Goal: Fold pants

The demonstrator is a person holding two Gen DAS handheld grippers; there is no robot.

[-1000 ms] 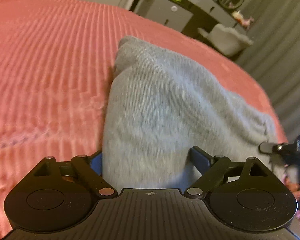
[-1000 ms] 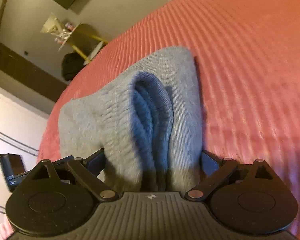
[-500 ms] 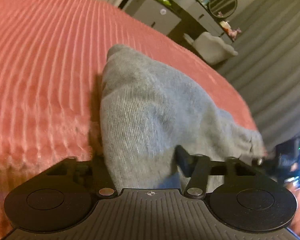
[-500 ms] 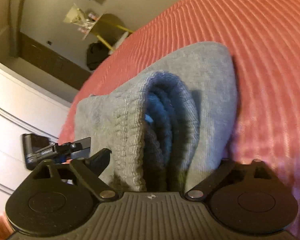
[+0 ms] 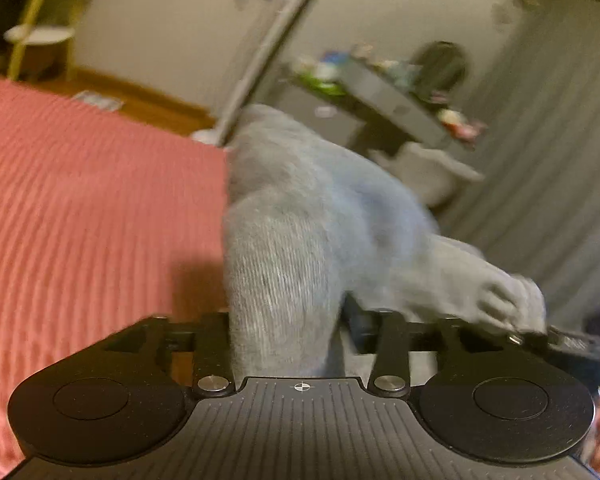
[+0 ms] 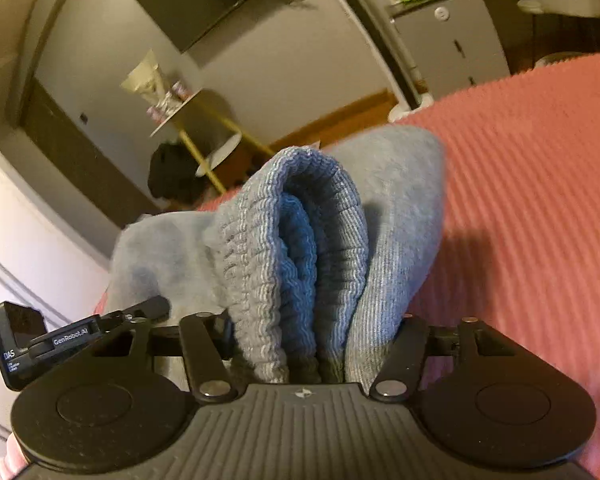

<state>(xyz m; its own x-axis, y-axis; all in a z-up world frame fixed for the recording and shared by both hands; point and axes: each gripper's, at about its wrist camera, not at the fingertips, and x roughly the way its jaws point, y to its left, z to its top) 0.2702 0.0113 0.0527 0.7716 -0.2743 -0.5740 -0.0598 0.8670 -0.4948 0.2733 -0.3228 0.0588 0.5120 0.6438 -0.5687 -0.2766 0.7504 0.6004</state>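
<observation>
Your grey pants (image 5: 300, 216) hang bunched between both grippers, lifted off the pink bedspread (image 5: 92, 208) they lay on a second ago. The left gripper (image 5: 286, 332) pinches one end though its jaws are easing apart; the right gripper (image 6: 314, 336) is closing on the ribbed waistband (image 6: 300, 240). Open bedspread stretches left and far. Only the right view shows the waistband's folded layers; the blurred left view shows the curtain (image 5: 548, 160).

We see grey knit cloth pants (image 6: 300, 248), ribbed at the waistband, soft and matt. Beneath the pants, the red bedspread (image 6: 540, 200) is corded, rough cloth. Gripper (image 6: 312, 344) housings are matt black ridged plastic.
</observation>
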